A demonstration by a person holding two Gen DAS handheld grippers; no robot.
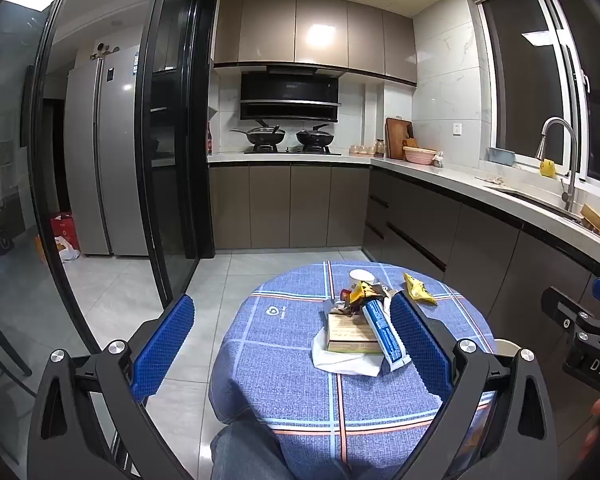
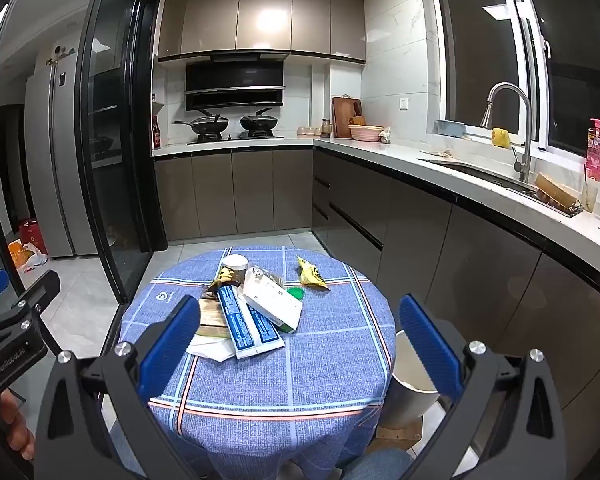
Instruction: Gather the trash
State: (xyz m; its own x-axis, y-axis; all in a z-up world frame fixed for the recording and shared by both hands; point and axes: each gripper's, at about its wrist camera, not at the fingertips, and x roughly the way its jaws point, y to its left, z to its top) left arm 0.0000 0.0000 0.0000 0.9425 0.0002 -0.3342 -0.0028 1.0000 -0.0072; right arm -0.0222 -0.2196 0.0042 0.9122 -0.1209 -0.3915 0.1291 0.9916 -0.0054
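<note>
Here the round desk (image 2: 260,380) under its blue checked cloth carries the trash heaped at its middle, with a pale bin (image 2: 410,384) standing just beside its right edge, and both the left tool (image 1: 296,344) and the right tool (image 2: 300,344) hover short of the heap, jaws spread wide and empty. Probably best to start on top: the white carton (image 2: 274,300) and the blue-and-white wrapper (image 2: 240,320) overlie the flat box (image 2: 210,318) and napkin (image 2: 208,348). The lone yellow packet (image 2: 310,274) and small green cap (image 2: 295,293) can wait.
</note>
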